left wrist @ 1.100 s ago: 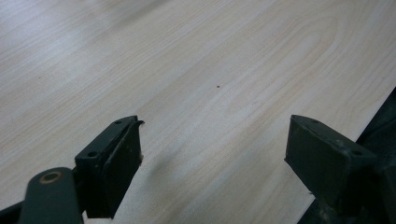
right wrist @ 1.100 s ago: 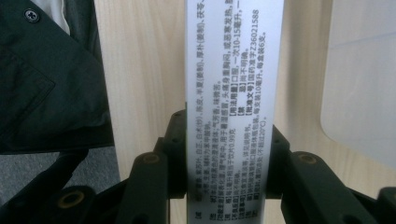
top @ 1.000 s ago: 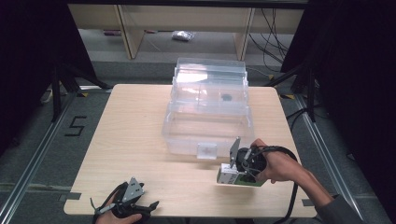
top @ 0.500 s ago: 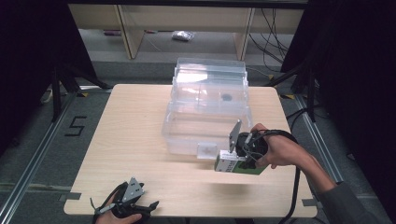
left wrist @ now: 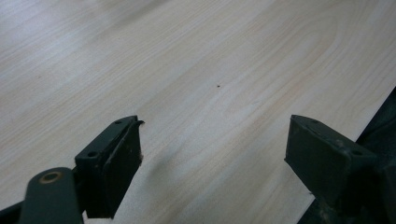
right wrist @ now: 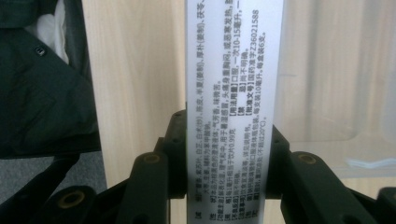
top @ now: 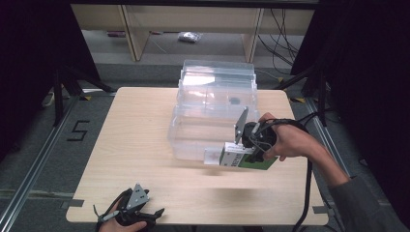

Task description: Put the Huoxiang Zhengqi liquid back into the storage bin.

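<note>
Two grippers are at work over the pale wooden table [top: 145,145], and they are doing very different things. The right gripper [top: 251,145], in the person's right hand [top: 290,142], is clamped on a small green-and-white printed cardboard box [top: 244,158]; in the right gripper view the jaws press on both long sides of the box's white text panel [right wrist: 233,93]. The box hangs above the table toward its right edge, just in front of the clear plastic tiered storage bin [top: 215,113] that stands at the middle of the table toward its far edge. Holding the box up off the wood and near the bin's front wall suggests, as a judgement, that it is being carried to or from the bin; which one cannot be told.

The left gripper [top: 133,210] sits at the near edge, toward the near left corner, in the person's left hand [top: 121,224]. Its jaws stand wide apart with bare wood between them, holding nothing, low over the table; probably parked out of the way while the right hand works.
</note>
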Action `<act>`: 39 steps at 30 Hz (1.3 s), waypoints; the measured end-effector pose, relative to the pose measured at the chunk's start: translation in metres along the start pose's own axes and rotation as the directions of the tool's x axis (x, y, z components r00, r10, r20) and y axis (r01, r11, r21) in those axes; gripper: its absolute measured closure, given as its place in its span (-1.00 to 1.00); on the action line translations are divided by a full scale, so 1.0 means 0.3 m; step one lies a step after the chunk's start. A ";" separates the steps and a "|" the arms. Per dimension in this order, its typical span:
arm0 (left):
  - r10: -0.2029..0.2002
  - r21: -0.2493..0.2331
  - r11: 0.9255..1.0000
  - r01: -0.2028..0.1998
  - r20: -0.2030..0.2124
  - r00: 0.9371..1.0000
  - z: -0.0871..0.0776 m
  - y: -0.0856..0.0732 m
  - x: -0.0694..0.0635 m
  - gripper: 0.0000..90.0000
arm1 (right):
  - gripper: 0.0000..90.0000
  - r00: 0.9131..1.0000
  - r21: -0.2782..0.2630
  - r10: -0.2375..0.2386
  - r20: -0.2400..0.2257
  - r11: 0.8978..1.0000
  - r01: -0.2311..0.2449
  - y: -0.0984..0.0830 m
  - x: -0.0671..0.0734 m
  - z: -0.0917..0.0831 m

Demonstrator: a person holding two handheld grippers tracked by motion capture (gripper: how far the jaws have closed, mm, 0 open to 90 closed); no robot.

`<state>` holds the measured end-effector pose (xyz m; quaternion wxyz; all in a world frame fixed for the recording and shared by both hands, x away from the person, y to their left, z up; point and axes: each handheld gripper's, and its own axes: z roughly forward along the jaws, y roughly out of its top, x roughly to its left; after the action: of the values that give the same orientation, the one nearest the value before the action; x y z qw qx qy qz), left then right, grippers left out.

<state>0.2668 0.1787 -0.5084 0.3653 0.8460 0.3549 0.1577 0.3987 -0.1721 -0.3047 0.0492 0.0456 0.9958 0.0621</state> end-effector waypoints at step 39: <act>0.014 0.008 1.000 -0.014 0.006 1.000 -0.002 0.000 -0.003 -0.60 | 0.43 0.999 0.069 0.039 0.001 0.997 -0.039 0.078 -0.287 0.038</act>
<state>0.2659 0.1784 -0.5081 0.3618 0.8504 0.3486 0.1561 0.4872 -0.1560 -0.3051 0.0462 0.0665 0.9963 0.0287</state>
